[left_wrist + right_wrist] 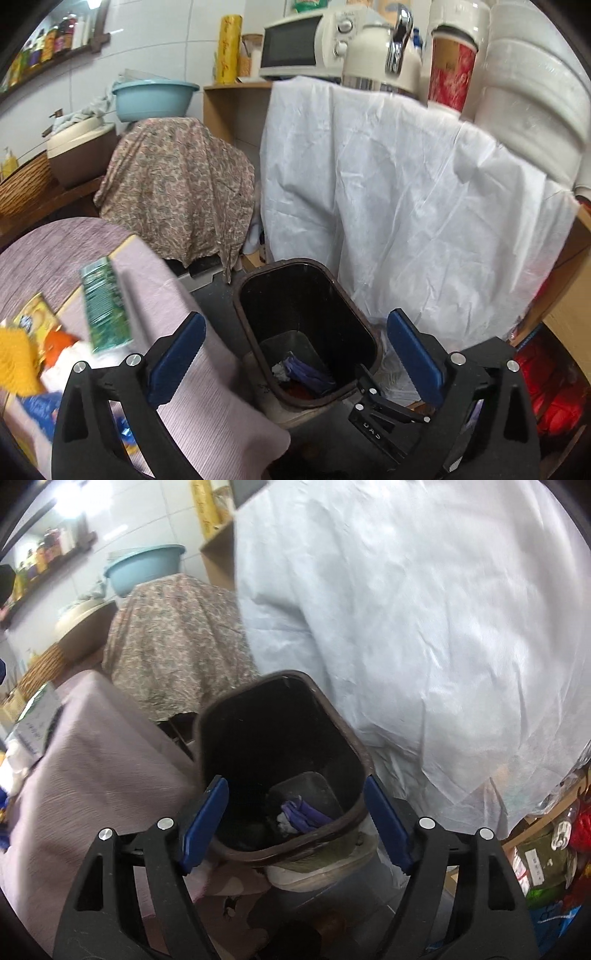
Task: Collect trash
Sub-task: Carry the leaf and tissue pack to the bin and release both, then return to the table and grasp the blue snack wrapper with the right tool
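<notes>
A dark brown trash bin (255, 325) stands open on the floor between a cloth-covered table and a white sheet. At its bottom lie a crumpled purple wrapper (308, 373) and a wad of white paper (280, 371); both also show in the right wrist view, the wrapper (301, 812) beside the paper (283, 821). My left gripper (295, 317) hangs above the bin, jaws wide apart, nothing between them. My right gripper (295, 781) is open too, its blue pads (207, 819) straddling the bin's near rim (258, 854), empty. On the table lie a green box (105, 306), a yellow packet (33, 317) and white tissue (79, 354).
The table's mauve cloth (207, 387) hangs down close to the bin's left side. A white sheet (406, 192) drapes a shelf unit right behind the bin. A floral cloth (177, 184) covers something at the back, under a blue basin (153, 98). A microwave (303, 44) and kettle (384, 59) sit on top.
</notes>
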Motion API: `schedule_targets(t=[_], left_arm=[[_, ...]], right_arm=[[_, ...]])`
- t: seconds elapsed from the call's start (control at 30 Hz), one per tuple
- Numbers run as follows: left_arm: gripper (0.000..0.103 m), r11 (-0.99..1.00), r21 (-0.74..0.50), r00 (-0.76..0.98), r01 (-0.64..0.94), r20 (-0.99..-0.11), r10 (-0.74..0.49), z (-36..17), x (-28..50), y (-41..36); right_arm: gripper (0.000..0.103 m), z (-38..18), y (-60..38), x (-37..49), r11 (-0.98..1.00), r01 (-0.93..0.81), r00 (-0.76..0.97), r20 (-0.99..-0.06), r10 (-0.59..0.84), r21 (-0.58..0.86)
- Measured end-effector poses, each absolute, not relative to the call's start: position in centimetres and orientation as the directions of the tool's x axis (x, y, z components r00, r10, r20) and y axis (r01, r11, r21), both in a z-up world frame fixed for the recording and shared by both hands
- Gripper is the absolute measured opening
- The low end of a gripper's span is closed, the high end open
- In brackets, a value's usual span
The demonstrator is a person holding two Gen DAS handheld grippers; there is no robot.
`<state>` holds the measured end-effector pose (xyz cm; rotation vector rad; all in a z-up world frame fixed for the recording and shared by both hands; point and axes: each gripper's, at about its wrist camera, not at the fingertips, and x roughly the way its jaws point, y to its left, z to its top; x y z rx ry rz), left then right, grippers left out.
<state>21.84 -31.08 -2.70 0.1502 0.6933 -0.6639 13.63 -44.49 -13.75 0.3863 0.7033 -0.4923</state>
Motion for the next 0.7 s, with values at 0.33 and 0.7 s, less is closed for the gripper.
schedule_targets(t=[0.33,0.7], left_arm=[[0.097,0.796,-0.053,0.635,0.603,-0.573,-0.519,-0.4,17.2,-24.1],[0.097,0.875,-0.06,0.707,0.48,-0.564,-0.427,-1.0,15.2,-14.8]], right_arm=[[0.08,-8.7,-38.9,13.1,0.901,0.384,0.762,-0.62,-0.186,0.202],[0.084,-5.3,-30.6,12.6,0.967,0.166,0.819,-0.573,-0.028,0.191]])
